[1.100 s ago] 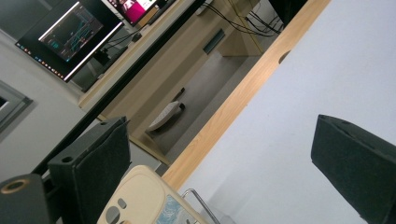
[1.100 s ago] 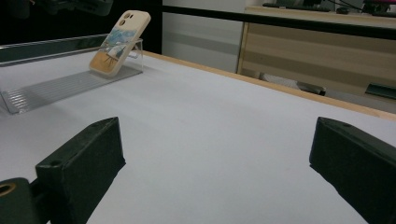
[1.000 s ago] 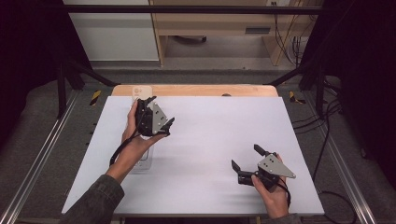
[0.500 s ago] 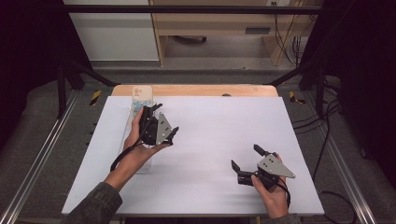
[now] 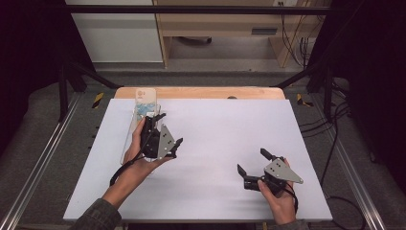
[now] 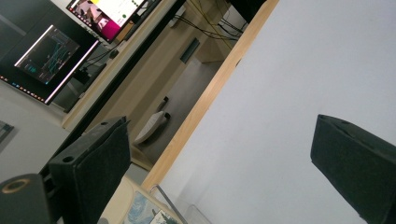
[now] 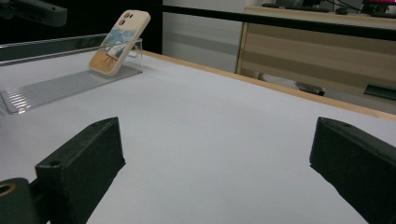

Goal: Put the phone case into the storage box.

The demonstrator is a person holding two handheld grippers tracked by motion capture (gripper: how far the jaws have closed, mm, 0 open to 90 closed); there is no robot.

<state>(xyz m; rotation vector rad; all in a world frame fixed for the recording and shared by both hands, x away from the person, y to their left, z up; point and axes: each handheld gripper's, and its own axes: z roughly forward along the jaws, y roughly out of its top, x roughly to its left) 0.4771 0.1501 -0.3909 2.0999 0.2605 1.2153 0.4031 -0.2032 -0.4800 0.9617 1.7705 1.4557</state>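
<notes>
the phone is seen propped on the clear stand at the far left; nothing is gripped by the left tool or right tool, both open, so placing looks done.

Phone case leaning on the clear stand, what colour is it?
Cream phone case with a blue-and-orange picture, clearest in the right gripper view.

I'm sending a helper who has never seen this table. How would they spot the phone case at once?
Start at the white table and go to its far left corner, by the wooden edge. There a clear stand lies, and the phone case leans at its far end. It is the one cream thing there, with a blue and orange picture and camera holes on top.
</notes>
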